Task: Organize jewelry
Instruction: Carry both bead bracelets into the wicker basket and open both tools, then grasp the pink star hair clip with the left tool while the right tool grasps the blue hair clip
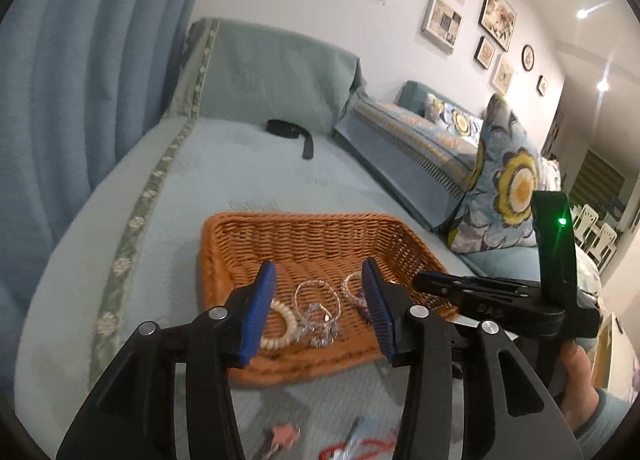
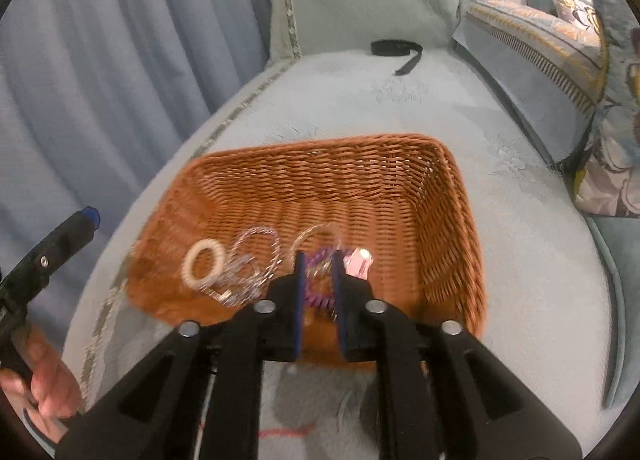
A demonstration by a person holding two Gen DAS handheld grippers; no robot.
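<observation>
An orange wicker basket (image 1: 304, 236) (image 2: 360, 180) sits on a pale blue sofa cover. In it lie a cream coil hair tie (image 1: 282, 326) (image 2: 204, 262), silver bead bracelets (image 1: 318, 310) (image 2: 252, 264), a purple coil tie (image 2: 318, 298) and a pink piece (image 2: 358, 262). My left gripper (image 1: 320, 282) is open and empty above the basket's near side. My right gripper (image 2: 318, 262) hangs over the basket with its jaws a narrow gap apart; the purple coil tie shows between them. The right gripper also shows in the left wrist view (image 1: 424, 282).
A black strap (image 1: 296, 132) (image 2: 396, 50) lies at the sofa's far end. Floral cushions (image 1: 508, 188) (image 2: 608, 140) stand to the right. Blue curtains (image 1: 60, 80) hang on the left. A pink star piece (image 1: 282, 434) and red cord (image 1: 360, 448) (image 2: 286, 432) lie before the basket.
</observation>
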